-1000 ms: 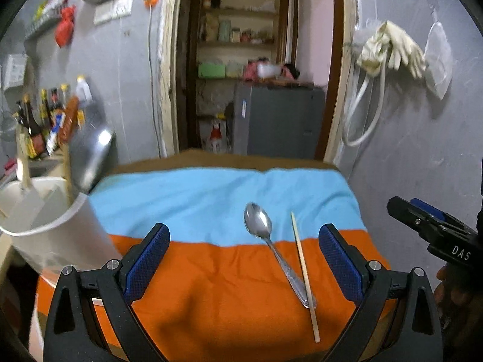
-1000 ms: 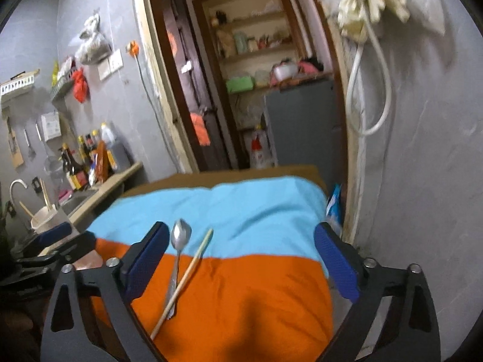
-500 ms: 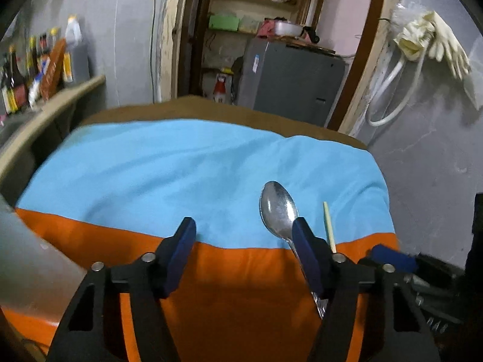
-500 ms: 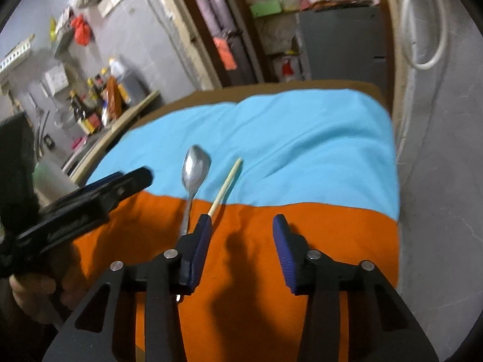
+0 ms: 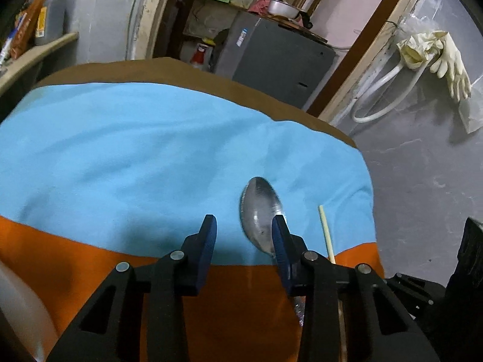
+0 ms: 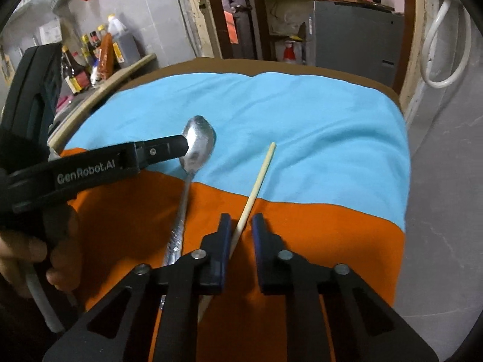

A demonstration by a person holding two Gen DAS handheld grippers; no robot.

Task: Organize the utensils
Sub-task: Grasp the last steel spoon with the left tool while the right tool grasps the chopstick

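Left hand-held gripper, black triangulated frame, blue finger pads, silver pivot screws, white "GenRobot.AI" lettering, right hand-held gripper identical.

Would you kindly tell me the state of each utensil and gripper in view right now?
spoon: lying flat on the cloth, not gripped.
chopstick: lying on the cloth, between the right gripper's jaws.
left gripper: open, jaws have just been closing, nothing between them.
right gripper: narrowly open, jaws have just been closing, not yet clamped.
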